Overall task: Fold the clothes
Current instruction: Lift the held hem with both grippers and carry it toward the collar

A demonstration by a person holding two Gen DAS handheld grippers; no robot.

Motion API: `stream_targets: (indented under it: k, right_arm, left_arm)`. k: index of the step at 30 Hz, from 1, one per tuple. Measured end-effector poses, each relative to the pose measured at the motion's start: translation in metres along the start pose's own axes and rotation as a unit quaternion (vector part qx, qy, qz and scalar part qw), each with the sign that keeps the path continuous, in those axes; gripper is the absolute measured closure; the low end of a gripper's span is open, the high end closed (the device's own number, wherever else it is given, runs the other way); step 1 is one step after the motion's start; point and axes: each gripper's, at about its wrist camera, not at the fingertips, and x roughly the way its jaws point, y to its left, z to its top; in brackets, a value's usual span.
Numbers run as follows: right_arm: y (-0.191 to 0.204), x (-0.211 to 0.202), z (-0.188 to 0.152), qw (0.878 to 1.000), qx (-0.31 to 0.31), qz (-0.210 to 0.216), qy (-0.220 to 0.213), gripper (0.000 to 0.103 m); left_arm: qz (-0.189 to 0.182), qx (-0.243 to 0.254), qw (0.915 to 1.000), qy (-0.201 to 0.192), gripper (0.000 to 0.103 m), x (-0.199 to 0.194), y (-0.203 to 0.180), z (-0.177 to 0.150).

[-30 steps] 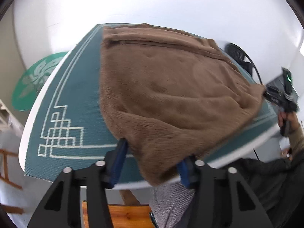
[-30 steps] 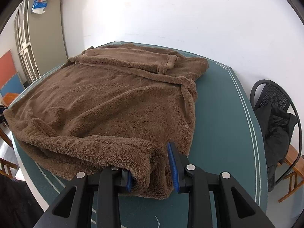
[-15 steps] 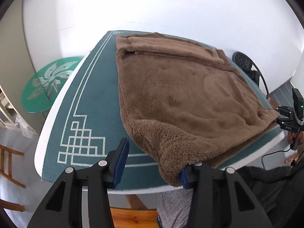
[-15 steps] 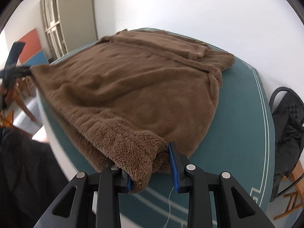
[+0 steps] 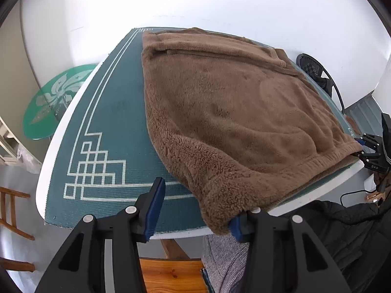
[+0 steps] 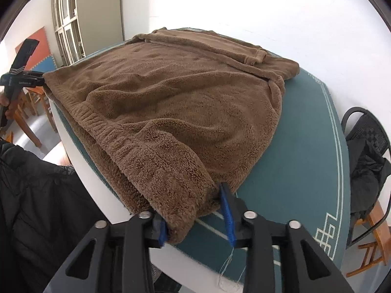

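Since approx. 1 s ago, we pulled both hem corners of the thick brown fleece garment (image 5: 239,112) back toward us, so its near edge now hangs a bit over the rim of the white table with the teal patterned mat (image 5: 102,151), and the body of it lies flatter and more stretched than before. Our left gripper (image 5: 195,212) has the jaws wide apart; the left hem corner only leans on the inner side of the right blue pad (image 5: 235,225), and the other pad stands free over the mat, so we judge it is not clamped. Our right gripper (image 6: 195,222) looks much the same: the corner drapes against the left blue pad (image 6: 161,230), while the other pad is just beside the cloth w/o pressing it. The garment is spread over most of the mat, with collar and a folded sleeve at the far side near the wall. About handling, we think this fleece is soft, bulky and rather heavy for a cloth, not slippery, not fragile; it will sag and drag on the mat instead of sliding. Best place to take hold is probably the ribbed hem band at each corner, both layers together, and deep between the pads, b/c a shallow bite on such fluffy pile may slip out when we lift.
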Motion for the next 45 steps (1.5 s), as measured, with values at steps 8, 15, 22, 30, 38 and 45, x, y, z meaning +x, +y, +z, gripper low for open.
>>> stream_targets:
  k: [8,15,22,30,38,45]
  right_arm:
    - [0.001,-0.017,-0.007,0.999,0.023,-0.023,-0.019,0.049]
    - [0.008,-0.016,0.000,1.000,0.020,-0.013,-0.015,0.086]
    - [-0.024,-0.035,0.019,0.994,0.086,-0.002,-0.072,0.086]
    - [-0.031,-0.037,0.058,0.991,0.074,-0.040,-0.106,0.088]
    - [-0.058,-0.046,0.109,0.981,0.069,-0.084,-0.159,0.088]
    - [-0.087,-0.042,0.159,0.970,0.076,-0.116,-0.198,0.088]
  left_arm:
    - [-0.009,0.002,1.0000,0.003,0.050,0.005,-0.002,0.002]
    - [-0.009,-0.008,0.9993,-0.037,0.050,-0.013,0.004,0.007]
    - [-0.022,-0.008,0.9952,-0.095,0.048,-0.039,0.011,0.023]
    - [-0.004,0.005,0.9903,-0.139,0.048,-0.058,0.010,0.059]
    - [-0.004,0.014,0.9810,-0.193,0.048,-0.080,0.009,0.116]
    - [0.012,0.014,0.9768,-0.214,0.048,-0.079,0.009,0.182]
